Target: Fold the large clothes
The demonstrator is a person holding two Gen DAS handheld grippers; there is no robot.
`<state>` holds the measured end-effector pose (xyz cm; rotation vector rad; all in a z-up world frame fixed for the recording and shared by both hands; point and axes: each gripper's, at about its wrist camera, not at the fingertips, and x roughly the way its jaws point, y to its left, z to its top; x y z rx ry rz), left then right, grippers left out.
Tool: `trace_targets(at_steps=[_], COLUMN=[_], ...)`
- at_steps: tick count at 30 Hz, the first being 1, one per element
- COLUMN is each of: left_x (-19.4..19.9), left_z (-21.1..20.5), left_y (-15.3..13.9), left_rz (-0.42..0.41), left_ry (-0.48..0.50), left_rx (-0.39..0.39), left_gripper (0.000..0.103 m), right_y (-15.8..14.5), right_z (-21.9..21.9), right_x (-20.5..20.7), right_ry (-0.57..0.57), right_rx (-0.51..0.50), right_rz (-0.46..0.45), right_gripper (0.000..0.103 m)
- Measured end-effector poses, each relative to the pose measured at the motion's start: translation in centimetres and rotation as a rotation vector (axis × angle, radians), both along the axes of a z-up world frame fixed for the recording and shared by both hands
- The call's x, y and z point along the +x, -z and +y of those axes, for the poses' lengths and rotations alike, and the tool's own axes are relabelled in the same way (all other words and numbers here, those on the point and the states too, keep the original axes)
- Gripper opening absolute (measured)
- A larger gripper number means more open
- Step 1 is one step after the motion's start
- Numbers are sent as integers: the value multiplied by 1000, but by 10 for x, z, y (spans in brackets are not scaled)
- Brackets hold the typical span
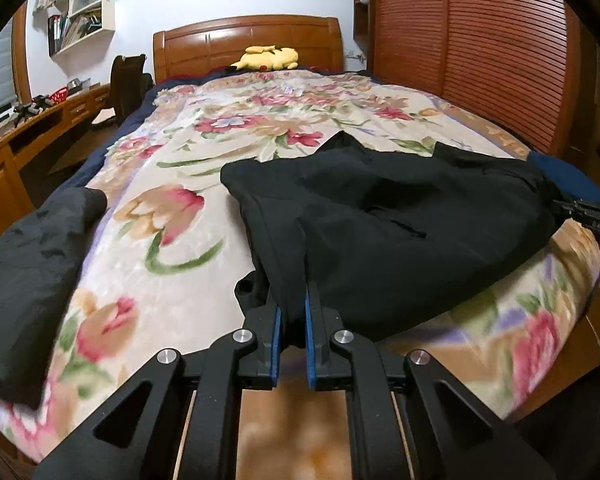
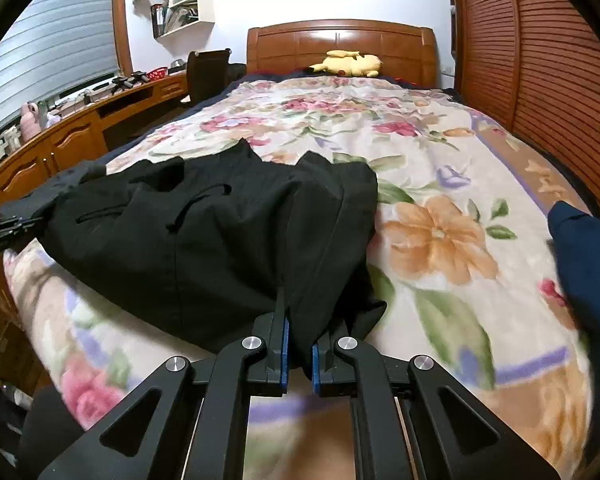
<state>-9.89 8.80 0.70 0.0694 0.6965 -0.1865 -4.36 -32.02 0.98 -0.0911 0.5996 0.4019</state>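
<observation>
We have the black trousers [image 1: 380,220] pinched at their near edge in both tools: the left hand-held gripper [image 1: 293,320] and the right hand-held gripper [image 2: 298,332] are each clamped narrow on cloth. The rest lies ahead of them on the bed [image 1: 172,248]. The fabric looks soft, limp and light, so it should sag between grips; we judge holding the corners best.

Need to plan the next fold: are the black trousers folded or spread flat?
Partly folded: the black trousers lie bunched in layers on the floral blanket, near edge pinched by both grippers.
</observation>
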Motion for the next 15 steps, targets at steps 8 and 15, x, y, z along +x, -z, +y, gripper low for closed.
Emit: trace_targets(at_steps=[8,15], left_x=[-58,-67], left_z=[6,3], left_y=[1,5], left_rz=[-28,-33], left_ry=[-13,-22], left_rx=[-43,-15], left_gripper=[10,12], right_y=[2,13], right_z=[-15,-24], right_x=[-48,-65], right_ry=[-46,-64], right_rx=[-7,-36], right_rz=[5,23], right_gripper=[8,9])
